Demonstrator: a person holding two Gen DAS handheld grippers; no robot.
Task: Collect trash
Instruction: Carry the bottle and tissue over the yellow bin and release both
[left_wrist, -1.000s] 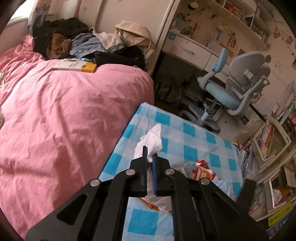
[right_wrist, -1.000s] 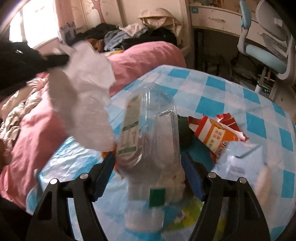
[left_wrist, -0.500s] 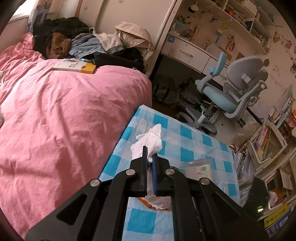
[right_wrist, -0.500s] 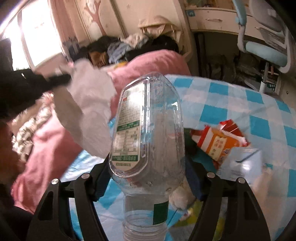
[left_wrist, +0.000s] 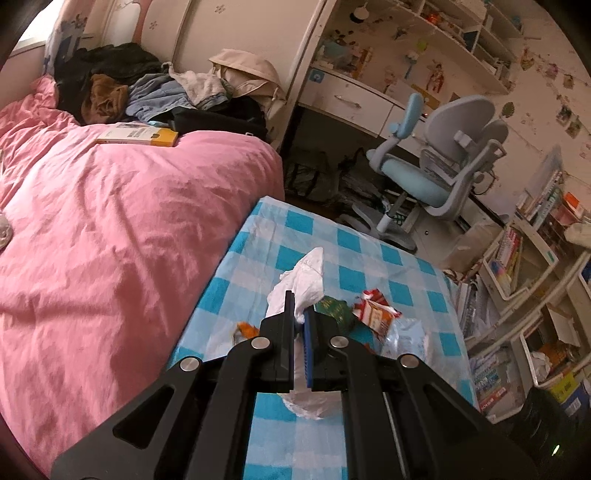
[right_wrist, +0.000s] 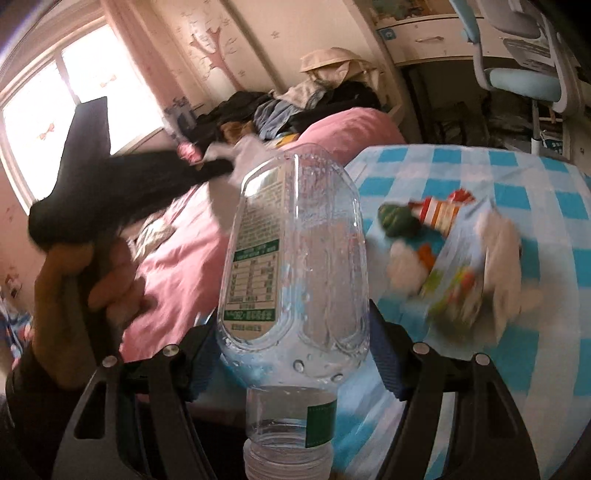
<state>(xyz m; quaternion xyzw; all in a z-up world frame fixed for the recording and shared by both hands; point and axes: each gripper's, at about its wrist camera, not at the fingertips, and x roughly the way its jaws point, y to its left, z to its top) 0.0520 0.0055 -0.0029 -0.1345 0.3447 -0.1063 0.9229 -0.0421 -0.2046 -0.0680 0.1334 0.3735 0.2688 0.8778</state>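
While the left gripper (left_wrist: 300, 314) pinches one tissue (left_wrist: 304, 277), the right gripper (right_wrist: 291, 332) clamps one bottle (right_wrist: 295, 258).

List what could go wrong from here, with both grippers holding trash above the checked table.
1. The clear bottle, neck toward the camera, is held across smooth, wet-looking walls by the right gripper; it could slip.
2. The left gripper pinches only part of the white tissue; it might tear or drop.
3. Wrappers remain on the table.

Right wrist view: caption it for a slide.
Right gripper clamps an empty clear bottle, neck toward camera, above wrappers on the checked tablecloth.
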